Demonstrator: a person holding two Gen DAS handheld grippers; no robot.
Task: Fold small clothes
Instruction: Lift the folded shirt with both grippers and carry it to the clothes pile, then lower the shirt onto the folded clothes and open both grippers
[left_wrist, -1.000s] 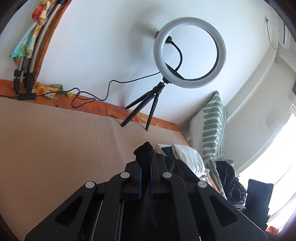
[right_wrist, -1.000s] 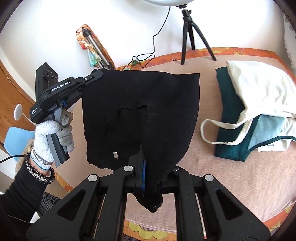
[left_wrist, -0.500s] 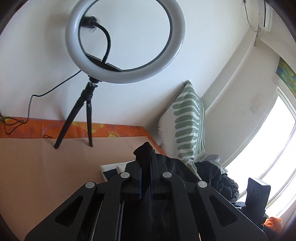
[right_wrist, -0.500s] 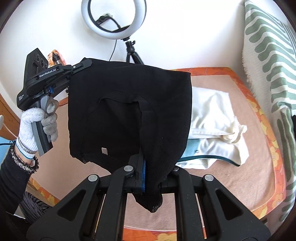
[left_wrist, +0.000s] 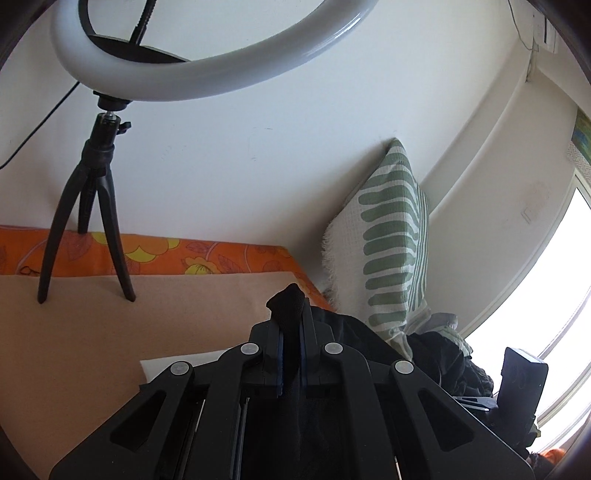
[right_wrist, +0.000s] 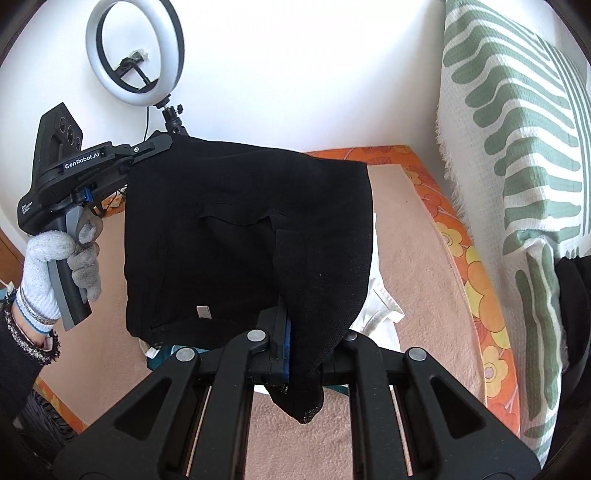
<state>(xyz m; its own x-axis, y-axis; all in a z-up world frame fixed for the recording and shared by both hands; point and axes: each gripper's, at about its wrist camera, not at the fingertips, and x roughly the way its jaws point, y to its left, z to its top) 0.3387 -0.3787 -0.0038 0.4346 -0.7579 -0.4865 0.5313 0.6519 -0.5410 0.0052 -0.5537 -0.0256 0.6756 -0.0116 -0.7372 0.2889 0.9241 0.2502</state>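
A black garment (right_wrist: 240, 240) hangs spread in the air above the bed, held by two corners. My left gripper (right_wrist: 166, 142), in a gloved hand (right_wrist: 55, 266), is shut on the upper left corner. In the left wrist view a tuft of the black garment (left_wrist: 290, 301) sticks out between the pads of my left gripper (left_wrist: 290, 325). My right gripper (right_wrist: 295, 332) is shut on the lower right corner, and a black flap droops below its fingers. Under the hanging cloth lie white clothes (right_wrist: 380, 306) and a teal piece (right_wrist: 162, 358), mostly hidden.
A ring light (left_wrist: 207, 55) on a black tripod (left_wrist: 88, 221) stands at the wall on the tan blanket (right_wrist: 413, 258). A green-striped pillow (right_wrist: 517, 184) leans at the bed's right end, with a dark pile of clothes (left_wrist: 443, 354) beside it. An orange floral sheet (right_wrist: 458, 236) edges the bed.
Both grippers have carried the black garment sideways toward the pillow end of the bed. The ring light has slid left in both views and the pillow looms larger. Both grips are unchanged.
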